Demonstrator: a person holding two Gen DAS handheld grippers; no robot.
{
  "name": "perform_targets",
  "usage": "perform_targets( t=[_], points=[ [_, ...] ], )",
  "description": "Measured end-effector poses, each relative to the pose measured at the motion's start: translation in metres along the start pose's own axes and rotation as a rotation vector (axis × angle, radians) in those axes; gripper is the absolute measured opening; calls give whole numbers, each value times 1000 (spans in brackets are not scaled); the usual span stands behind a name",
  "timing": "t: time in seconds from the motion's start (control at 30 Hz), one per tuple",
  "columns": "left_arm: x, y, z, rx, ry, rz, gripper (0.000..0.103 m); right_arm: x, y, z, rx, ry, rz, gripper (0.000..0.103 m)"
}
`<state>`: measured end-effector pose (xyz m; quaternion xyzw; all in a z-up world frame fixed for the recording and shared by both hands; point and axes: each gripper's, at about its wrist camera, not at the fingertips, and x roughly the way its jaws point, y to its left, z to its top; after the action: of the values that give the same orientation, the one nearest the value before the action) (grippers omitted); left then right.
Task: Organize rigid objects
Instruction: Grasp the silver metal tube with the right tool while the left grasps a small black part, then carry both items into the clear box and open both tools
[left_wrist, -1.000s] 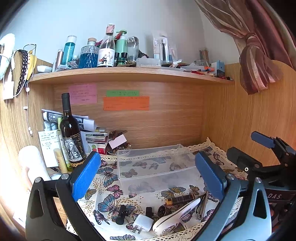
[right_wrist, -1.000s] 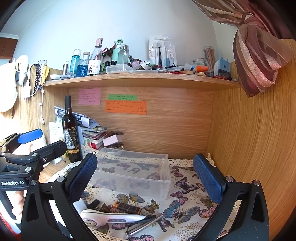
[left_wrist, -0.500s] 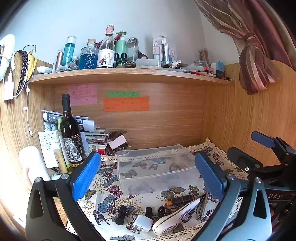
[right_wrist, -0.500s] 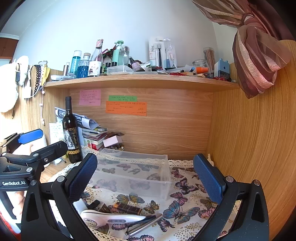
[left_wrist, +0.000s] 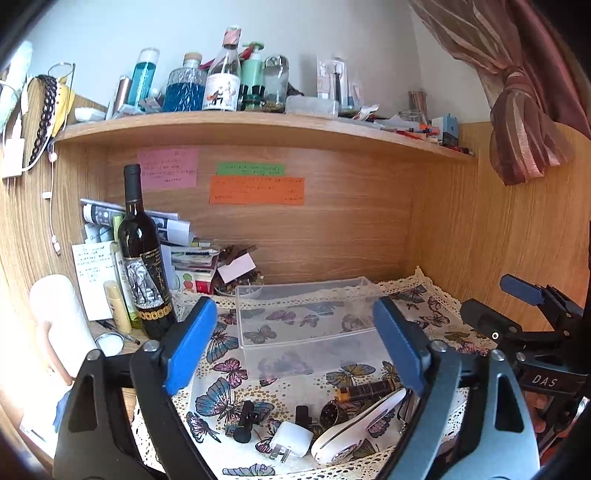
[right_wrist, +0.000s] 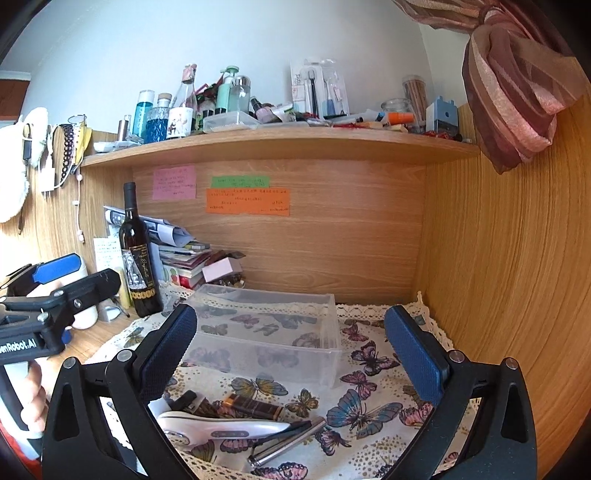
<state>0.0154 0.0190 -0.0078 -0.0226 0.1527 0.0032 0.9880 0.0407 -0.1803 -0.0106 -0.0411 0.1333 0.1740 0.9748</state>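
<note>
A clear plastic box (left_wrist: 306, 325) (right_wrist: 266, 332) stands empty on the butterfly cloth (left_wrist: 221, 369). In front of it lie small items: a white handheld device (left_wrist: 354, 432) (right_wrist: 221, 428), a brown tube (left_wrist: 369, 389) (right_wrist: 255, 406), a white plug adapter (left_wrist: 291, 441), a black clip (left_wrist: 245, 421), a small black piece (left_wrist: 303, 415) and a metal clipper (right_wrist: 288, 441). My left gripper (left_wrist: 295, 343) is open and empty above them. My right gripper (right_wrist: 291, 343) is open and empty, also short of the box.
A dark wine bottle (left_wrist: 142, 258) stands left of the box beside stacked books and papers (left_wrist: 184, 254). A white cylinder (left_wrist: 62, 321) stands at far left. Wooden walls close the back and right. A crowded shelf (left_wrist: 258, 125) runs overhead.
</note>
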Motion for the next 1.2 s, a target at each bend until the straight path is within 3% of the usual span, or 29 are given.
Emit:
perform_targets(
  t=[0.1, 0.17, 0.23, 0.4, 0.63, 0.8, 1.03, 1.2],
  points=[
    [13, 14, -10, -67, 85, -17, 73, 14, -9, -10, 26, 77, 0, 86],
    [23, 23, -17, -58, 92, -6, 66, 22, -15, -17, 44, 126, 8, 79],
    [32, 31, -28, -78, 159, 1, 62, 31, -20, -26, 62, 178, 12, 71],
    [51, 46, -55, -81, 273, 26, 54, 47, -24, -48, 68, 282, 11, 61],
    [67, 68, -90, -83, 425, 45, 51, 67, -24, -83, 103, 428, 29, 60],
    [72, 69, -107, -60, 480, 44, 51, 73, -24, -101, 144, 504, 56, 60],
    [92, 63, -112, -61, 529, 10, 51, 88, -13, -113, 139, 559, 73, 60],
    [109, 57, -111, -36, 559, -7, 51, 90, -13, -115, 119, 551, 58, 57]
  ],
)
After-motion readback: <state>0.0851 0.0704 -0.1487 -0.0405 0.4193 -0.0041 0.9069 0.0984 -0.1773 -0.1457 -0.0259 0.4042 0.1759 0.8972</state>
